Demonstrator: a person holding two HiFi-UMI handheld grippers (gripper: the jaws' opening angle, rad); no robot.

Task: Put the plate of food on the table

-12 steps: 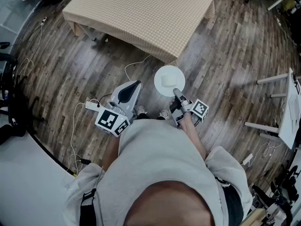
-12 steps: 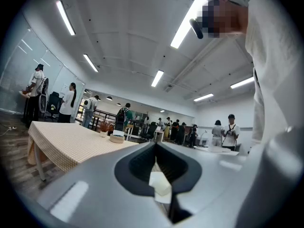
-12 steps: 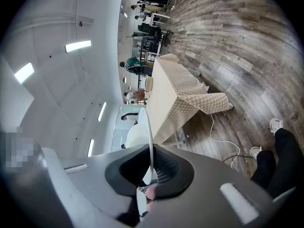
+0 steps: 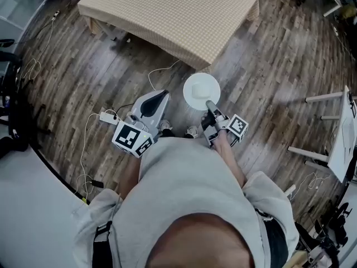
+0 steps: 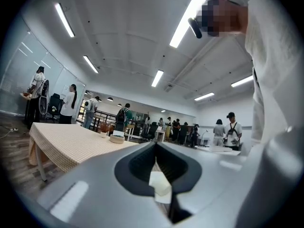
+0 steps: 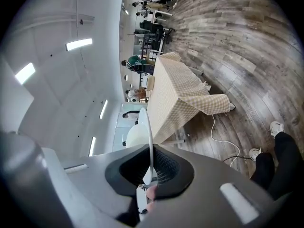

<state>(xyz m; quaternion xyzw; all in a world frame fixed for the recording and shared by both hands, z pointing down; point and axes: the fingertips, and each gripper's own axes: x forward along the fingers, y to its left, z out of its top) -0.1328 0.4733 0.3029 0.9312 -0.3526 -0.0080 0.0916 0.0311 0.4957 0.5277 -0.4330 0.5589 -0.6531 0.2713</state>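
Observation:
A white plate [image 4: 201, 91] with a pale lump of food is held level over the wooden floor, short of the table [image 4: 167, 13] with the checked cloth. My right gripper [image 4: 211, 107] is shut on the plate's near rim. In the right gripper view the plate [image 6: 148, 132] shows edge-on between the pads, the food [image 6: 134, 136] to its left and the table [image 6: 178, 96] ahead. My left gripper [image 4: 160, 97] hangs beside the plate on its left, shut, holding nothing; a small white scrap [image 5: 159, 184] shows at the seam between its pads. The left gripper view also shows the table [image 5: 61, 144].
A bowl [image 5: 116, 138] stands on the table's far part. A power strip [image 4: 107, 116] and white cables lie on the floor at my left. White furniture legs [image 4: 323, 98] stand at the right. My shoes [image 4: 192, 132] are below the plate. Several people stand far back.
The table has come slightly nearer in the head view, and the plate and both grippers have shifted a little toward it. The grip on the plate is unchanged.

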